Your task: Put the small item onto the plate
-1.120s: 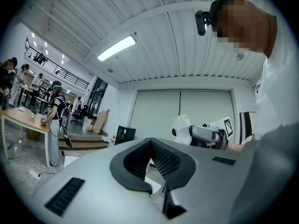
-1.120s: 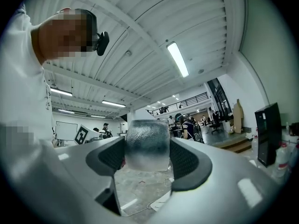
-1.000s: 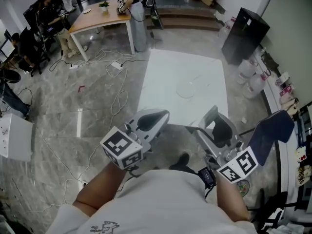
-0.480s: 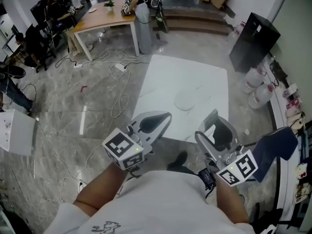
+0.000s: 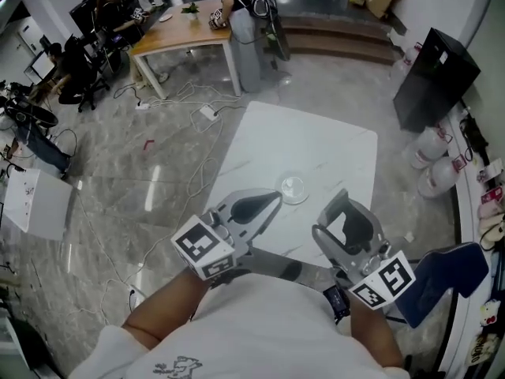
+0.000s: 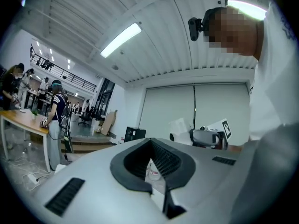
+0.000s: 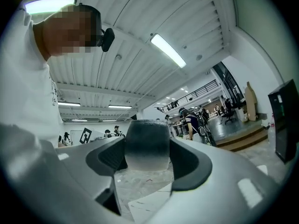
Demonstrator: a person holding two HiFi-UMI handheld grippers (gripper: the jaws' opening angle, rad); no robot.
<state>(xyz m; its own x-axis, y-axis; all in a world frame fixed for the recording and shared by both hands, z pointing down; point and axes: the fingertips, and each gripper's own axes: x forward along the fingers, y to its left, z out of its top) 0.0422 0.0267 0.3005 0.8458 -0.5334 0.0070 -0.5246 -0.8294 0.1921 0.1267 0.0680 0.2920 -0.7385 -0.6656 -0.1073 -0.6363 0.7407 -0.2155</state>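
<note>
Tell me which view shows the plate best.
The head view: the clear plate lies whole on the white table. The left gripper view shows only a pale glimpse through its jaws that may be the plate. The right gripper view does not show it; a cylinder fills its jaws.

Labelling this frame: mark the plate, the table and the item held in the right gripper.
plate [image 5: 293, 188], head view, its bare middle.
table [image 5: 316, 142], head view, bare top.
small item [image 7: 147, 146], right gripper view, its side.
</note>
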